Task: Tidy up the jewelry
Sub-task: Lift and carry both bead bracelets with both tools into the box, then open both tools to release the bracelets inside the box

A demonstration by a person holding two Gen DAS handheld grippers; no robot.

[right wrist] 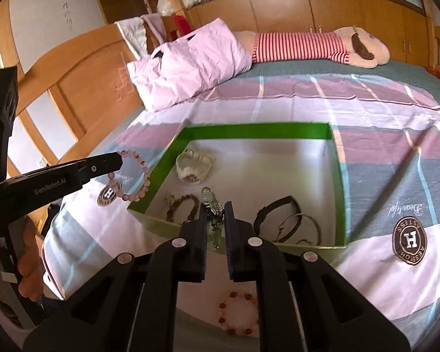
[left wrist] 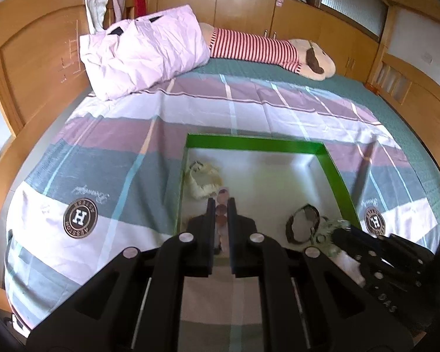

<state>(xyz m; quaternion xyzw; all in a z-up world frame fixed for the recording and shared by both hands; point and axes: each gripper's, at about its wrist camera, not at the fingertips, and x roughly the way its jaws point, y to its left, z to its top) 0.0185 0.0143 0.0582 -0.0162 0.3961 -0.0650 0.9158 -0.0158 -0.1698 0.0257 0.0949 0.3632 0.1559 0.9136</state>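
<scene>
A light pink bead bracelet [right wrist: 130,176] was pinched in the left gripper [left wrist: 221,202], beside the green box [right wrist: 258,130]. The right gripper [right wrist: 214,209] was clamped on a dangling glass-bead charm [right wrist: 212,205]. Both looked slippery, best held across the beads.

Ahead of right gripper [right wrist: 215,220]: green box [right wrist: 255,130] floor lay bare | beside tips: black bands [right wrist: 278,214], brown bracelet [right wrist: 183,205] crowded near edge.

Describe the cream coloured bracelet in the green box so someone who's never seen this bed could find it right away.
On the plaid bedsheet sits a shallow green box with a white floor. The cream bracelet lies in its far left corner, close to the green wall. It is the only pale, chunky piece; the others in the box are dark, thin bands or brown beads.
</scene>
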